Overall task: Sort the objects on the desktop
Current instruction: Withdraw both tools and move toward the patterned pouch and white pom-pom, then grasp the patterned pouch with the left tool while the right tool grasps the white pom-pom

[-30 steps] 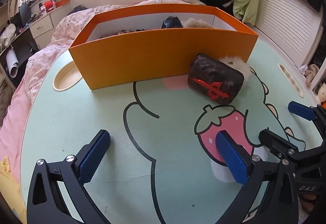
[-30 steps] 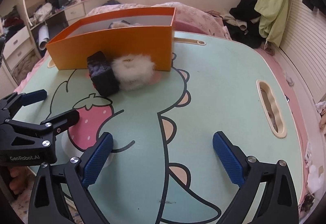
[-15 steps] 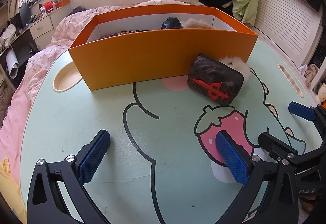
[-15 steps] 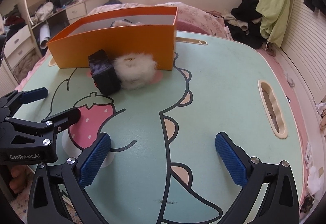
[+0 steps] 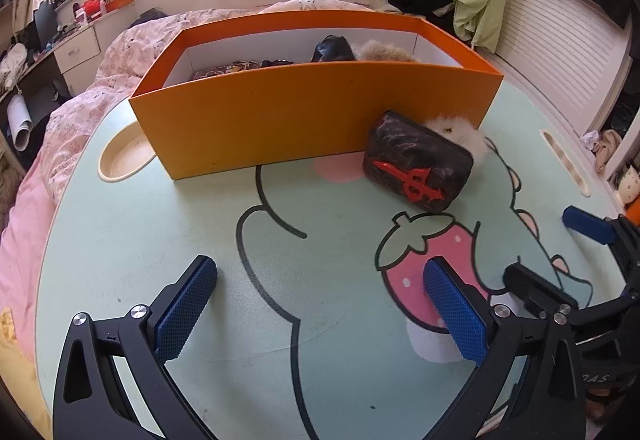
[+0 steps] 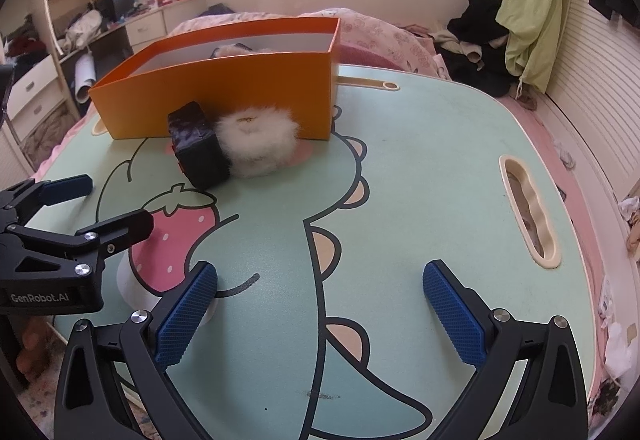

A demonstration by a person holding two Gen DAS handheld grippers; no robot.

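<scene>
Comparing with a second earlier, almost nothing had shifted: left tool (image 5: 320, 304) and right tool (image 6: 320, 304) stayed wide open and empty above the bench (image 6: 420, 168), dark block (image 6: 199, 150) and fluffy puff (image 6: 258, 144) unsorted against the orange box (image 6: 240, 96).

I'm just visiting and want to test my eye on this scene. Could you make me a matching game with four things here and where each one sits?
Things:
1. orange box
2. dark block with red symbol
3. white fluffy ball
4. left gripper

Places or states:
A. open, holding nothing
B. on the table, leaning against the fluffy ball
C. at the table's far side, things inside it
D. between the block and the box's front wall

Pairs: 1-C, 2-B, 3-D, 4-A
</scene>
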